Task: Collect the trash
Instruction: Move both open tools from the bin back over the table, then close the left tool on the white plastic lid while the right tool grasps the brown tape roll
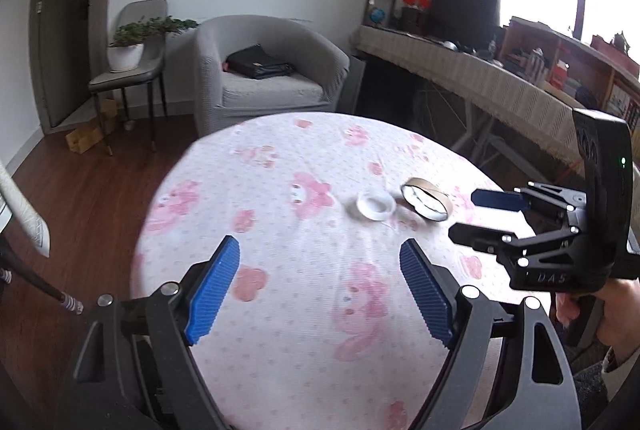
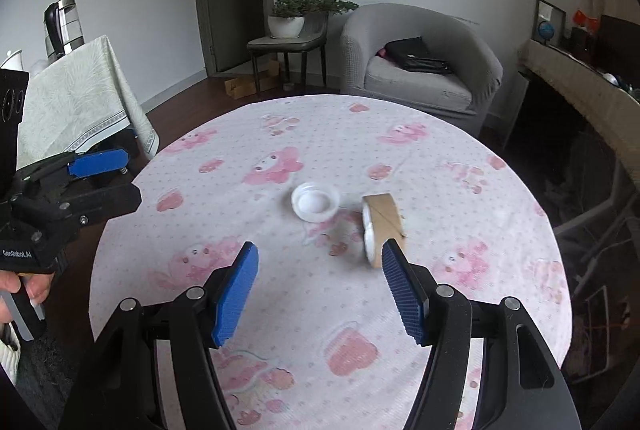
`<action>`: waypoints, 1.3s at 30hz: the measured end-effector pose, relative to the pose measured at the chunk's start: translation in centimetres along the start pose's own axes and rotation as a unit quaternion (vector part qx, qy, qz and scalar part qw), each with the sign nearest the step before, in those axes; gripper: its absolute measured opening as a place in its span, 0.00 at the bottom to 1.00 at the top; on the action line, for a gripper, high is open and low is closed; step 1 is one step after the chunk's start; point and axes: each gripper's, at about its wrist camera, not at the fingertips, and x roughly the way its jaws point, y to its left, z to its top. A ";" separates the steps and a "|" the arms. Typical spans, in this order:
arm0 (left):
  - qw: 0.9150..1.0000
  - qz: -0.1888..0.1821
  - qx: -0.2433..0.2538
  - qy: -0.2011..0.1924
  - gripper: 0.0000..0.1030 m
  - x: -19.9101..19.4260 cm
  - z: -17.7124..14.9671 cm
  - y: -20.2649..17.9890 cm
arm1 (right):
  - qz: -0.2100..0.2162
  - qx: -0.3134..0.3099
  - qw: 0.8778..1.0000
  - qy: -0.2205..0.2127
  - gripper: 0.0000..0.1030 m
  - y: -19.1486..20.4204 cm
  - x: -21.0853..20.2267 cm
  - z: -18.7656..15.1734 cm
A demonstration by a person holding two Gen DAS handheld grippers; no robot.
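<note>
Spread jaws: you are holding both the left gripper (image 1: 320, 286) and right gripper (image 2: 318, 290) empty above the table (image 2: 460, 310), approaching the cardboard tape core (image 2: 382, 230) and white cap (image 2: 315, 204); next, likely straddling one.

Items on the round surface (image 2: 500, 213): one white plastic lid (image 2: 315, 206), lying flat; one cardboard tape core (image 2: 383, 230), standing on edge just beside it. Two pieces in total. Grippers: two, left gripper (image 1: 320, 288) and right gripper (image 2: 319, 294), each with two blue-padded jaws set wide apart and empty.
</note>
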 end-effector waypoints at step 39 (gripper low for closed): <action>0.981 -0.069 0.122 0.131 0.63 14.4 3.9 -4.4 | 0.036 0.058 0.996 0.053 0.46 -5.6 3.5 0.1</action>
